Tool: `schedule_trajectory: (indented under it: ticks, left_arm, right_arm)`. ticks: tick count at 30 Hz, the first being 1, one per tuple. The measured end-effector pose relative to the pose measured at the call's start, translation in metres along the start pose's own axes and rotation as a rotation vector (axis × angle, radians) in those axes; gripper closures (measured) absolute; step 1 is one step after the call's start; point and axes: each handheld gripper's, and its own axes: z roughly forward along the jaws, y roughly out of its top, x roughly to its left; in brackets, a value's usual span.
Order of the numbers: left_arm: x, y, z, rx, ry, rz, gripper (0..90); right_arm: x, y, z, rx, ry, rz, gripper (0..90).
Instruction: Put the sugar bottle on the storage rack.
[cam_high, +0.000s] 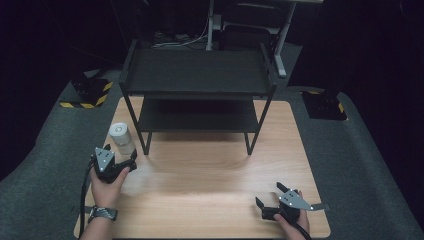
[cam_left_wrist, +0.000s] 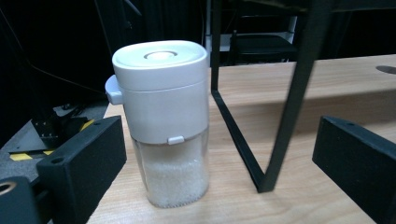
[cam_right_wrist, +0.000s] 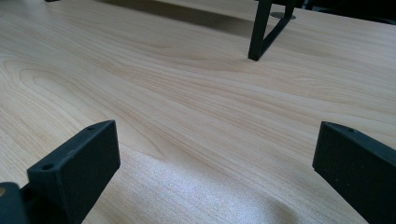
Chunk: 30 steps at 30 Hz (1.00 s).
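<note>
**Shaker jar at the table's left edge**

The jar (cam_high: 121, 138) stands upright on the wooden table, at about nine o'clock from the table's middle, just left of the front left leg of the black shelf. In the left gripper view the jar (cam_left_wrist: 161, 123) has a white, rounded cap with a round button on top, a small tab at its side, and a clear body roughly one-third full of white grains.

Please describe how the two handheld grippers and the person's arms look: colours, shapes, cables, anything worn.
Both the left gripper and the right gripper are black, with blocky jaws, a grey three-cornered plate on top and a black trailing cable. The left hand has a dark wristband; no sleeves show.
</note>
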Motion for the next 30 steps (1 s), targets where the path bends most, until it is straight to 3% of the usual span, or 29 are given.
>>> schedule_trajectory:
  ticks: [3, 6, 12, 20, 23, 30]
  left_arm:
    - [0.003, -0.002, 0.007, 0.011, 0.007, -0.024, 3.8]
    - [0.003, -0.005, 0.014, 0.012, 0.023, -0.011, 5.3]
    - [0.007, -0.010, 0.027, 0.015, 0.061, -0.036, 7.6]
    - [0.012, -0.008, 0.041, 0.009, 0.052, -0.032, 9.8]
    - [0.013, -0.010, 0.046, 0.004, 0.061, -0.061, 12.2]
    - [0.013, -0.013, 0.053, -0.008, 0.069, -0.065, 18.0]
  right_arm:
    - [0.000, 0.000, 0.000, -0.001, 0.000, -0.001, 0.3]
    - [0.000, 0.000, 0.000, -0.002, 0.000, 0.001, 0.3]
    - [0.000, -0.001, 0.000, -0.004, -0.002, -0.001, 0.3]
    - [0.001, -0.001, 0.000, -0.007, -0.006, -0.002, 0.3]
    - [0.001, -0.001, 0.000, -0.007, -0.008, -0.001, 0.3]
    - [0.002, -0.001, 0.000, -0.008, -0.013, -0.003, 0.3]
